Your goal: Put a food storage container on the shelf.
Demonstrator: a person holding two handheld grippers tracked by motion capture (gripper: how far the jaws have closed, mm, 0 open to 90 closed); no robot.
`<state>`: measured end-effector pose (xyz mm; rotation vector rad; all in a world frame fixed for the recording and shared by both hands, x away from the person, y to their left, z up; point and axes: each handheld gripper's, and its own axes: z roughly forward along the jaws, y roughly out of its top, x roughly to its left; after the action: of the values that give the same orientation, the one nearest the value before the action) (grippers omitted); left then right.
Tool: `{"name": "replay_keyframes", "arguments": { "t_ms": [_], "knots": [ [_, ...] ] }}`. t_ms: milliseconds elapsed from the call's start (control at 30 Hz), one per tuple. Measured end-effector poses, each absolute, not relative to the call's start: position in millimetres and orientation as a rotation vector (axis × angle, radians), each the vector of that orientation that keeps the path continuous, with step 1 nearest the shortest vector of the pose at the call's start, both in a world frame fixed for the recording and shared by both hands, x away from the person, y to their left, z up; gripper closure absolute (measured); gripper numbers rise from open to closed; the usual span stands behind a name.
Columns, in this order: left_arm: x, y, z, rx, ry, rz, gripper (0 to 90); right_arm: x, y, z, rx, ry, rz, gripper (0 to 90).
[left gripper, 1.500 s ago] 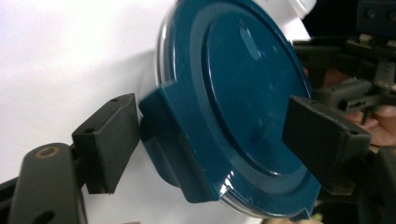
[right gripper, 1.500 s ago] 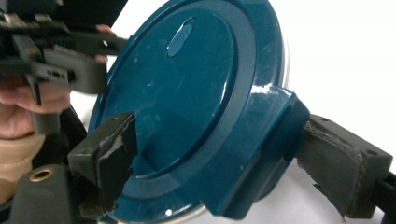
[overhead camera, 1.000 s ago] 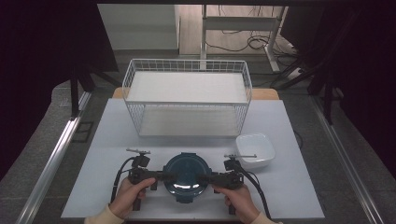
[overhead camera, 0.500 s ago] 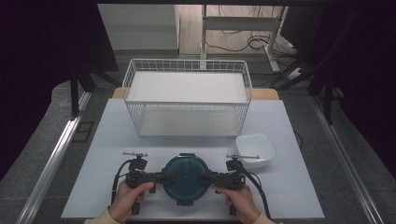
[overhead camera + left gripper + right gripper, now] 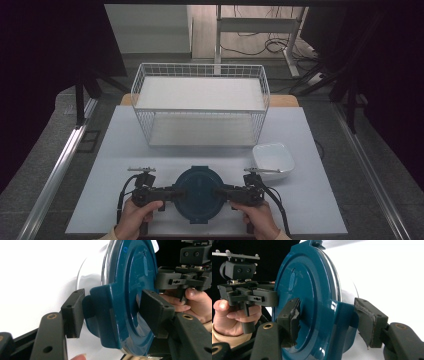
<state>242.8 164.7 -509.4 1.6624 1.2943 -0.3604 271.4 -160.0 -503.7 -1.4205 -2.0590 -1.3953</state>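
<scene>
Hands are holding each hand-held gripper level: left hand-held gripper [image 5: 172, 192] and right hand-held gripper [image 5: 222, 192] are just closing, pinching opposite latches of the round dark-blue plastic lid [image 5: 199, 192].

A: Where do the hands sit in the high view?

B: Low in the frame. The left hand [image 5: 139, 216] grips the left gripper [image 5: 175, 192] at lower left of centre; the right hand [image 5: 260, 218] grips the right gripper [image 5: 222, 192] at lower right of centre. Both grippers lie level, tips facing each other.

A: And the jaws?

B: Both pairs have just been closing. In each gripper view the pads press on the clip tab of the blue lid [image 5: 198, 194] between them.
</scene>
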Motion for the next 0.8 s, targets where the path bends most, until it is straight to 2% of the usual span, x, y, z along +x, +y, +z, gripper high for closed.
{"name": "replay_keyframes", "arguments": {
  "t_ms": [600, 800],
  "knots": [
    [243, 162, -506, 1.67, 1.268, -0.341, 41.1, 272, -164, -502, -1.428, -2.042, -1.428, 40.7],
    [242, 161, -508, 1.677, 1.249, -0.354, 42.0, 272, -165, -511, -1.408, -2.05, -1.347, 32.5]
  ]
}}
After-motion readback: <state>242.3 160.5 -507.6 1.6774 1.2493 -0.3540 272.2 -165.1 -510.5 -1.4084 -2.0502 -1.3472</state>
